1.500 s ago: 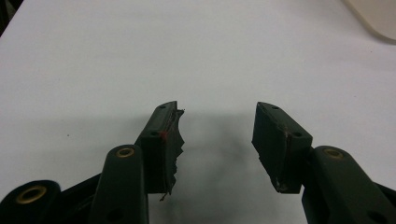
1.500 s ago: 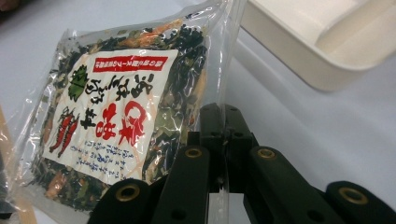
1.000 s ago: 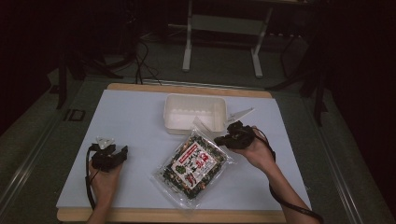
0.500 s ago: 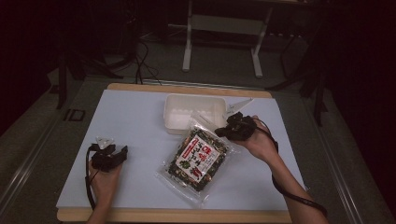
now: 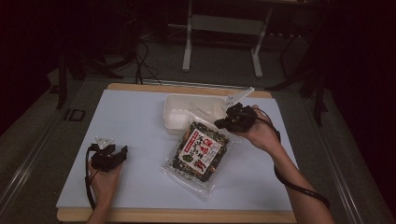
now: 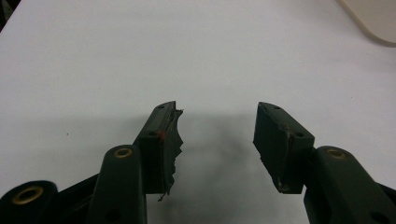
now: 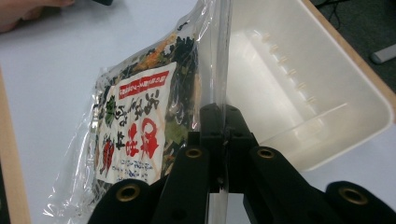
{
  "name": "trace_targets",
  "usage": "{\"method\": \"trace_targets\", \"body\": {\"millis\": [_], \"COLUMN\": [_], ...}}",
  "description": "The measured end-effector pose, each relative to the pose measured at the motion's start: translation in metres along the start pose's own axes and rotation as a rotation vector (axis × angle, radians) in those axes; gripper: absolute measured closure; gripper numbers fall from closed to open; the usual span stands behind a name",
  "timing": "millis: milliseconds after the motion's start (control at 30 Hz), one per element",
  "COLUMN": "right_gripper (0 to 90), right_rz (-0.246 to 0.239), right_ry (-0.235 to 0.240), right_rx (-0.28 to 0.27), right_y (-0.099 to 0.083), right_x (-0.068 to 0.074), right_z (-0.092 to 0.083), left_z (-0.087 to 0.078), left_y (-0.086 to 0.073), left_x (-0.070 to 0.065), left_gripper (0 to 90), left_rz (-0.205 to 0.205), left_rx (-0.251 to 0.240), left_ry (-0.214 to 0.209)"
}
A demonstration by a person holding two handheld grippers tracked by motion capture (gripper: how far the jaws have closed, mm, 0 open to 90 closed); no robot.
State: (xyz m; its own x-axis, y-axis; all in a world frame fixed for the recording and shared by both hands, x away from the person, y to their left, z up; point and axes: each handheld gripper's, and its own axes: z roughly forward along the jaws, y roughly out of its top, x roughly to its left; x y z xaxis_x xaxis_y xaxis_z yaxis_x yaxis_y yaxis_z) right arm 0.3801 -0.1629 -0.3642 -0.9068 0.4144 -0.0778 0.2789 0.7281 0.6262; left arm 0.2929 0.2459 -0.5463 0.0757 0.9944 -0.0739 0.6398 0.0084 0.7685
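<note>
Between right claw tips — crinkly clear packet, pinched; left claw spread, perhaps frayed.

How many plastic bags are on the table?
1. The bag lies at the table's middle, in front of the white tray, its edge pinched by the right gripper. Nothing seems hidden.

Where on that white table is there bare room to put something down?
The widest bare patch is the far left of the white mat, between the left gripper and the tray. Another strip runs along the near edge, right of the snack bag. Around tray, bag and right gripper it is crowded.
</note>
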Motion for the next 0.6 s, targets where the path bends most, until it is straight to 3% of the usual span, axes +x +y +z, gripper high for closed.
{"method": "trace_targets", "body": {"millis": [600], "right_gripper": [89.3], "right_rz": [-0.057], "right_ry": [-0.031], "right_rx": [-0.028], "right_y": [0.027], "right_x": [-0.002], "right_z": [-0.017], "left_z": [0.000], "left_y": [0.000], "left_x": [0.000], "left_gripper": [49.7], "left_rz": [-0.001], "left_rx": [-0.008], "left_ry": [0.000]}}
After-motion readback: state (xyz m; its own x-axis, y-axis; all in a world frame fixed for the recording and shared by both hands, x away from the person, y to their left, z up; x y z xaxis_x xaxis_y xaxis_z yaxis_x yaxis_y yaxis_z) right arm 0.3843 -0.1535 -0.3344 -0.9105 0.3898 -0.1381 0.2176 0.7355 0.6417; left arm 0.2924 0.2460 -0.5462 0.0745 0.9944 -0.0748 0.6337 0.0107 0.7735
